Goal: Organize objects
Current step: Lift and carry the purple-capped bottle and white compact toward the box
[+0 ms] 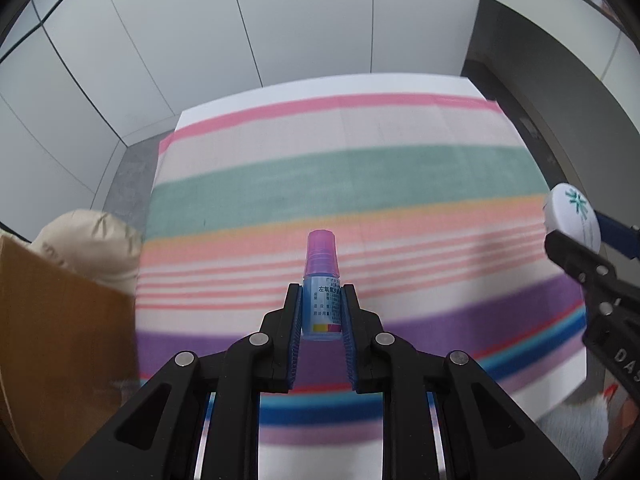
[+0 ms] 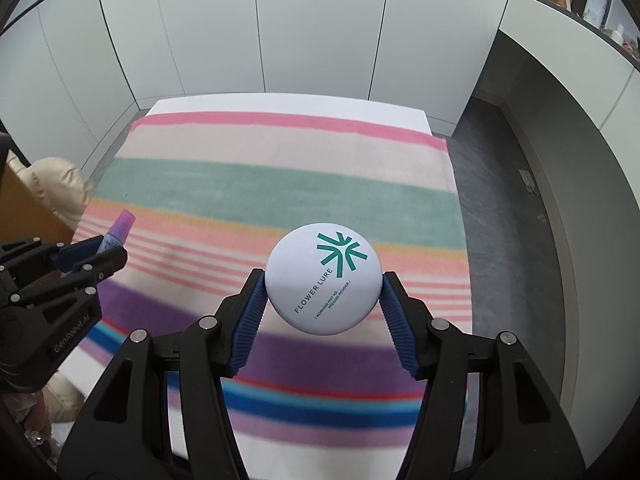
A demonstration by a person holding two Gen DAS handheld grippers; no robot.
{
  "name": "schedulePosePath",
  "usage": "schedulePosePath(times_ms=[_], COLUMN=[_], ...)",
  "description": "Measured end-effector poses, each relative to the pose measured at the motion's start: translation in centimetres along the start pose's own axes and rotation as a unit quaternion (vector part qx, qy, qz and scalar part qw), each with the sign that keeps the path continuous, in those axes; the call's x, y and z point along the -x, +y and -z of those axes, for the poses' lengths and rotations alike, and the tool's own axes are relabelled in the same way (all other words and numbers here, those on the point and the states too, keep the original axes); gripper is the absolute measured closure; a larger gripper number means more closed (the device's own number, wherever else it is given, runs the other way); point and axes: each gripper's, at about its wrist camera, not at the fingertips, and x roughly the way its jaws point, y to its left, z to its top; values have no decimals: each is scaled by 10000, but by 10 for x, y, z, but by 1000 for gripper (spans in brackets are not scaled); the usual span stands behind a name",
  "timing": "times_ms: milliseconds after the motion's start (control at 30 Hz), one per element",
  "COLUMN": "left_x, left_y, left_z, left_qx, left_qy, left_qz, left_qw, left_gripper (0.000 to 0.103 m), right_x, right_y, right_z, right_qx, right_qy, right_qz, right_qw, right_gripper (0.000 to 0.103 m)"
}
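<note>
My left gripper (image 1: 321,292) is shut on a small blue eye-drop bottle (image 1: 321,304) with a pink cap, held upright above the striped cloth (image 1: 340,176). My right gripper (image 2: 323,282) is shut on a round white powder compact (image 2: 323,278) with a teal logo, held flat-face up above the cloth (image 2: 280,184). In the left wrist view the compact (image 1: 574,216) and right gripper (image 1: 576,240) show at the right edge. In the right wrist view the bottle (image 2: 117,236) and left gripper (image 2: 105,251) show at the left.
A brown cardboard box (image 1: 56,340) stands at the left beside the table, with a beige padded bundle (image 1: 90,240) behind it. White wall panels rise behind the table. Grey floor (image 2: 512,200) and a curved white counter lie to the right.
</note>
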Motion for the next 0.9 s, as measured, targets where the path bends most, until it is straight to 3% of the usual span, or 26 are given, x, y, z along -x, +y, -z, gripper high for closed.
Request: schedulePosePath(times_ms=[233,467,733,900], left_x=[43,87,119,133], left_y=[13,57,144,209], left_z=[19,29,53,75], left_qx=[-51,277,975,1667], left_qy=[-245,-550,-707,-601], left_qz=[-69,-151,-477,-577], left_qw=[9997,9980,9916,9825], left_gripper=[84,84,84,84], right_x=[44,82,113,126], right_y=[16,53,139,207], right_z=[19,21,9,8], right_qx=[22,187,859,1347], right_qy=[-96,-225,-436,-496], right_qz=[-16,-134,-445,-690], right_qw=[10000,9995,9944,9872], right_gripper=[43,43,43,43])
